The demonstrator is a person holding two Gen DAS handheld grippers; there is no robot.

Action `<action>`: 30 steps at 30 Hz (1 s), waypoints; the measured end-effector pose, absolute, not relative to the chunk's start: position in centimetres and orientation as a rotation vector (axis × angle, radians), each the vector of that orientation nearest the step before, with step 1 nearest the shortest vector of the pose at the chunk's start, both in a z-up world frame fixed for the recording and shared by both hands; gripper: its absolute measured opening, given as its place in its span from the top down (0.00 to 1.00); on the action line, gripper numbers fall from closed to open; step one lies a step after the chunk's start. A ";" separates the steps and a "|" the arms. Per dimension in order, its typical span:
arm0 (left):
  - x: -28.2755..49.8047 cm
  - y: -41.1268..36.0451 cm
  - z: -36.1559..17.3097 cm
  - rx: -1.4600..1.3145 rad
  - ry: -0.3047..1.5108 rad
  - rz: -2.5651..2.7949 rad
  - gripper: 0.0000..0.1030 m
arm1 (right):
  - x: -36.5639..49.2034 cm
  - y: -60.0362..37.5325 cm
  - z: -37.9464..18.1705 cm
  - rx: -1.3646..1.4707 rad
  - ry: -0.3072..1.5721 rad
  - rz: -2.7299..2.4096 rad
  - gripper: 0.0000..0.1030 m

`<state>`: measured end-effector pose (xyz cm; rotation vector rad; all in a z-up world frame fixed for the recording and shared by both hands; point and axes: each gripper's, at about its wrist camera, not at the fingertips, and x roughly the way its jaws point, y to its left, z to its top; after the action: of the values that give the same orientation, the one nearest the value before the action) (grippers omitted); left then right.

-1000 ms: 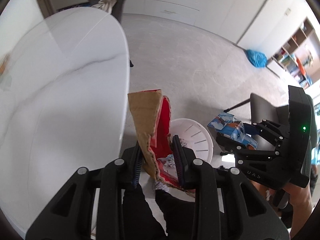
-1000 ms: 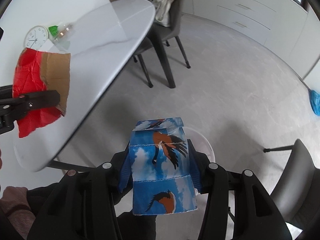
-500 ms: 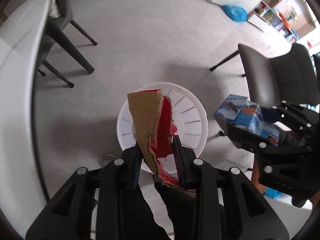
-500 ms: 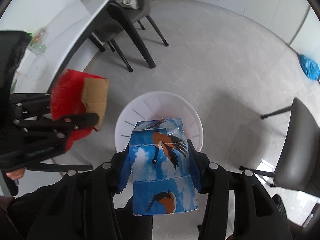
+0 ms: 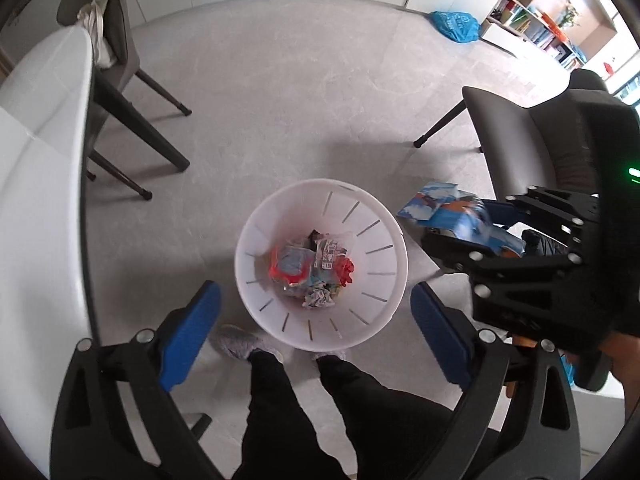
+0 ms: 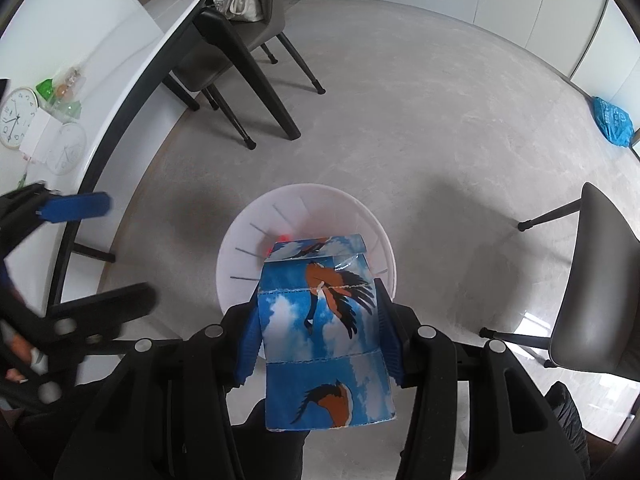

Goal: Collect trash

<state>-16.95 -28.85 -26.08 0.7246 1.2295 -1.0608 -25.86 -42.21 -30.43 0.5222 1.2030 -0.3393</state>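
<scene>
Trash now lies in the white bin (image 5: 256,240) on the floor: the left gripper (image 5: 316,336) has let go of its red card, fingers wide. The right gripper (image 6: 316,328) still squeezes the blue box (image 6: 324,332) above the bin, so it likely drops next.

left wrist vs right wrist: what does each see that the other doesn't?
Left wrist only: the trash lying inside the white bin, the person's legs and slippers, the bookshelf, and the open left gripper head-on.
Right wrist only: two clocks on the table, and the horse print on the blue carton, which hides most of the bin's inside.
Both: bin, carton clamped in the right gripper, white table, chairs, blue bag on the floor.
</scene>
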 end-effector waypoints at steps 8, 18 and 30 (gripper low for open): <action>-16.9 -26.6 -21.4 0.677 1.155 -1.051 0.08 | -25.5 -41.9 -31.1 0.530 1.209 -0.318 0.51; -16.4 -25.0 -19.3 0.640 1.160 -1.017 0.08 | -23.4 -40.3 -34.3 0.507 1.311 -0.295 0.02; -16.0 -24.4 -18.8 0.595 1.165 -0.980 0.08 | -24.2 -41.6 -32.9 0.524 1.312 -0.359 0.02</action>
<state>-16.01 -24.37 -18.84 0.5947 1.1647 -0.9801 -24.18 -41.57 -32.92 0.5242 1.3121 -0.3592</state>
